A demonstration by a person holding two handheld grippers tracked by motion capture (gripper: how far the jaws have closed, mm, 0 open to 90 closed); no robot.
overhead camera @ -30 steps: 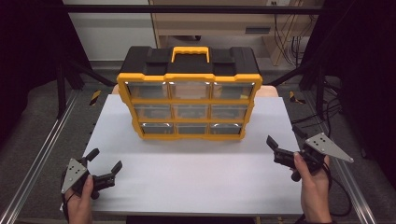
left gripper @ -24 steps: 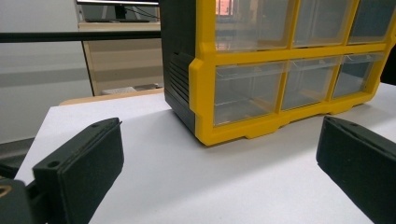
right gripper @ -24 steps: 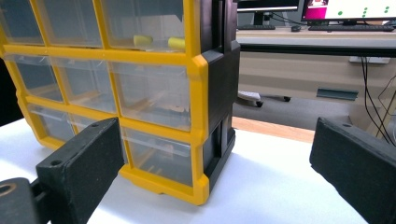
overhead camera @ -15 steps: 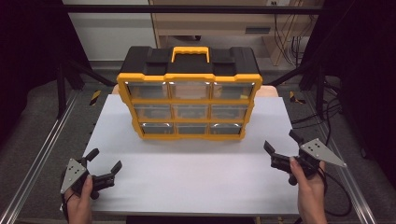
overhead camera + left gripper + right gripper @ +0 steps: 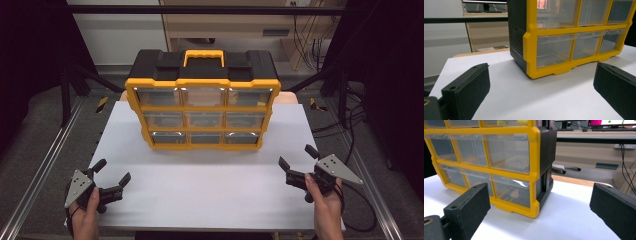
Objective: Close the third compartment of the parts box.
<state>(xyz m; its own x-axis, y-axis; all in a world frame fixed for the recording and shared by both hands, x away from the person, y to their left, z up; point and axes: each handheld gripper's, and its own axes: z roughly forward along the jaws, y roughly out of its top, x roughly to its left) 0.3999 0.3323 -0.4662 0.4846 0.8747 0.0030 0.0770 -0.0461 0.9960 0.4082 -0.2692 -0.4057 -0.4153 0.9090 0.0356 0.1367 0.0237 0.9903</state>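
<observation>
Two grippers are in your hands, and both are wide open with nothing between the jaws. Your left gripper (image 5: 111,172) sits low at the near left corner of the white table top (image 5: 210,195). Your right gripper (image 5: 299,161) sits at the near right side. Both point toward the big yellow and black plastic box of little clear drawers (image 5: 202,107).

That box stands upright at the far middle of the table, well apart from both grippers. It faces you, so all nine drawer fronts are easy to see and reach. I think you hold the grippers back and open like this so you can pick a drawer and go straight in.

All nine drawers look pushed in. The yellow carry handle (image 5: 202,54) sits on top of the black lid.

From the right gripper view, the box (image 5: 491,165) is close and a bit to the left. Its bottom drawer nearest that gripper (image 5: 511,191) has something small and pale inside, but it is too blurry to name. A top drawer (image 5: 504,122) shows a bit of yellow stuff.

From the left gripper view, the drawers of the box (image 5: 574,37) look mostly bare, but the plastic is shiny, so I cannot be sure.
</observation>
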